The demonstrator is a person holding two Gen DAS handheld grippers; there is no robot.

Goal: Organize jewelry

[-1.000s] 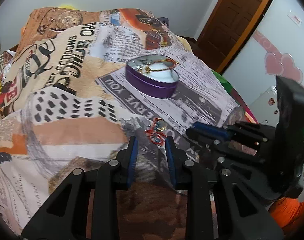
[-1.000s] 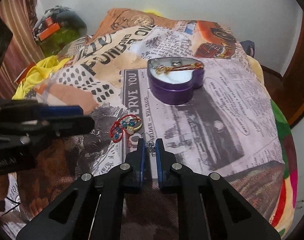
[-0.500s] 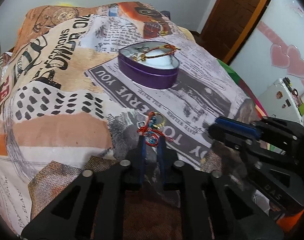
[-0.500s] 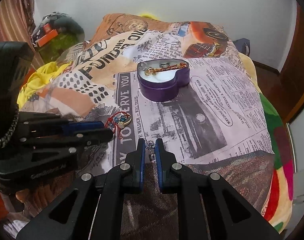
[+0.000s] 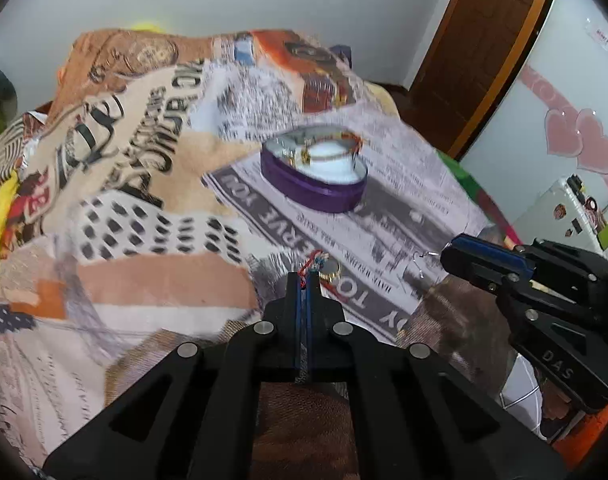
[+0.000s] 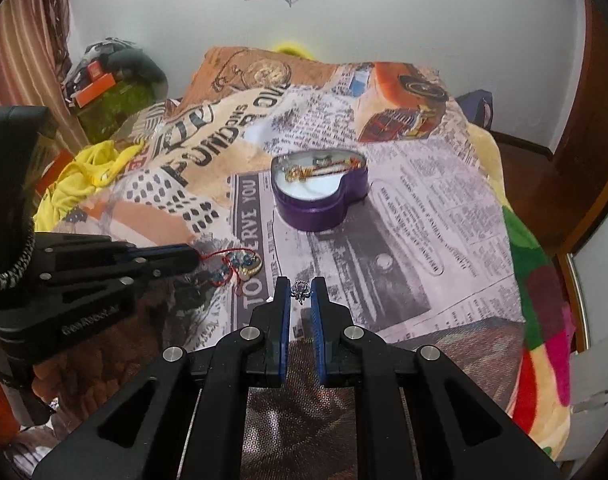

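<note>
Our left gripper (image 5: 304, 280) is clamped fully shut on the red cord of a beaded bracelet (image 6: 239, 262), whose gold charm hangs just past the fingertips above the newspaper-print blanket (image 6: 424, 216). Our right gripper (image 6: 300, 292) pinches a small silver earring (image 6: 300, 289) between its blue pads, jaws nearly closed. The purple heart-shaped tin (image 6: 320, 196) sits farther back on the blanket, open, with a gold chain (image 6: 320, 169) lying inside.

Red-thread bracelet (image 6: 239, 264) and silver earring (image 6: 300, 290) lie near purple heart tin (image 6: 320, 200).

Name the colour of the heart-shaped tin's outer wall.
Purple; the heart-shaped tin shows clearest in the right wrist view.
</note>
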